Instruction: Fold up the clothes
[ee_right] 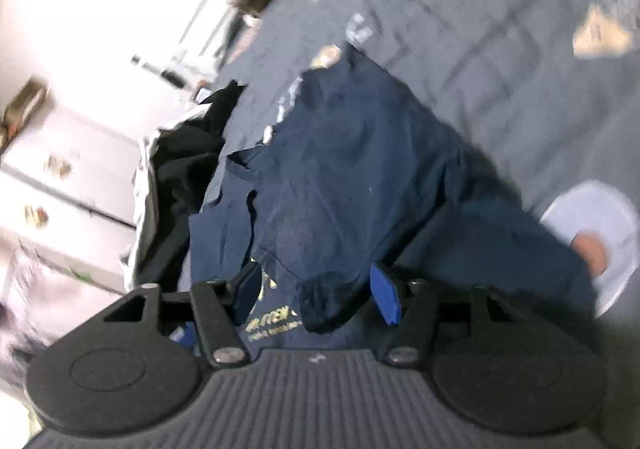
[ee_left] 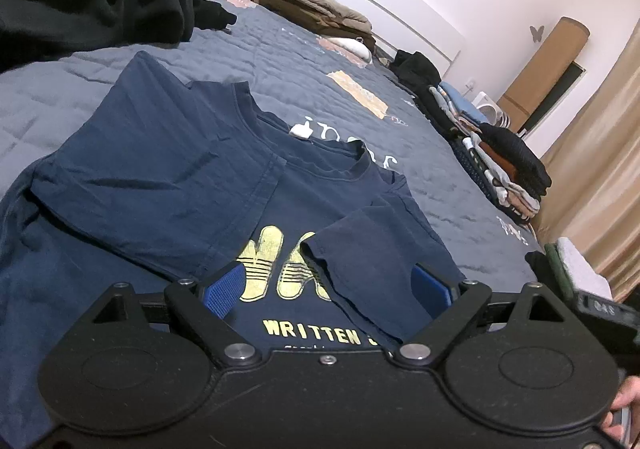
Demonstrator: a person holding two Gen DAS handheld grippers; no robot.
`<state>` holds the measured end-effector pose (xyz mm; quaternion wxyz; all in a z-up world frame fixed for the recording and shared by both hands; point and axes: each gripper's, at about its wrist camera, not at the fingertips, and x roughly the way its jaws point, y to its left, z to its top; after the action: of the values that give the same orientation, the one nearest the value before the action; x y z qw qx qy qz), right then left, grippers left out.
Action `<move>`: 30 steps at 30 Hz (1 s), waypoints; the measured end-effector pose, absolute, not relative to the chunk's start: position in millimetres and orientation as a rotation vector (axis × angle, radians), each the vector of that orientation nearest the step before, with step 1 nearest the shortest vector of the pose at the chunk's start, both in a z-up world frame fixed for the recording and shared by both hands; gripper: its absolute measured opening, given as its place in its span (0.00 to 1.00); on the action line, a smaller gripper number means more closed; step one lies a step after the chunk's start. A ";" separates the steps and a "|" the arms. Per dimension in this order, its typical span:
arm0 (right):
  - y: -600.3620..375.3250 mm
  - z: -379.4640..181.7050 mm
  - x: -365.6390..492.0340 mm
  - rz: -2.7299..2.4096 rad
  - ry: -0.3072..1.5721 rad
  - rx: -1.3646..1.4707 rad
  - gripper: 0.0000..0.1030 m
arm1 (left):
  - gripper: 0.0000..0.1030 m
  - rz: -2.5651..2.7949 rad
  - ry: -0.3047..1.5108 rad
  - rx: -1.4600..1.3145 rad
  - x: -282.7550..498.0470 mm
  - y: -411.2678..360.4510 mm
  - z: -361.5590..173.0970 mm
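1. While its collar points away from the left wrist camera, the navy cotton T-shirt with yellow print (ee_left: 168,169) lies lengthwise on the grey quilted bedspread (ee_left: 280,49), both sleeves folded inward.
2. Left gripper (ee_left: 330,287) spread wide, holding nothing.
3. Right gripper (ee_right: 316,293) spread apart, a shirt fold between its blue pads (ee_right: 385,297) untouched.

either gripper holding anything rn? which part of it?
Neither. Left gripper is open over the navy T-shirt, sleeve lying loose between its fingers. Right gripper is also open, a sleeve edge between its fingers, not pinched; that view is blurred.
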<state>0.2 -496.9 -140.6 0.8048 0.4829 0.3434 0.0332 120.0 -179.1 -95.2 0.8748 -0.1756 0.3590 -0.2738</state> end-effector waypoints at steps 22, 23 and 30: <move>-507.9 -172.6 14.1 0.063 0.644 1.570 0.71 | 0.86 -0.569 0.754 -0.361 121.0 -179.1 -97.6; -508.2 -171.5 14.1 0.058 0.629 1.577 0.71 | 0.86 -0.570 0.753 -0.360 120.6 -179.3 -97.3; -509.7 -172.3 33.7 0.000 0.722 1.393 0.74 | 0.86 -0.574 0.750 -0.362 120.0 -178.4 -95.8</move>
<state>33.7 -509.7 -172.3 0.7077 0.6273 0.3250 -0.0001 120.0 -178.4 -95.8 0.8749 -0.1734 0.3591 -0.2749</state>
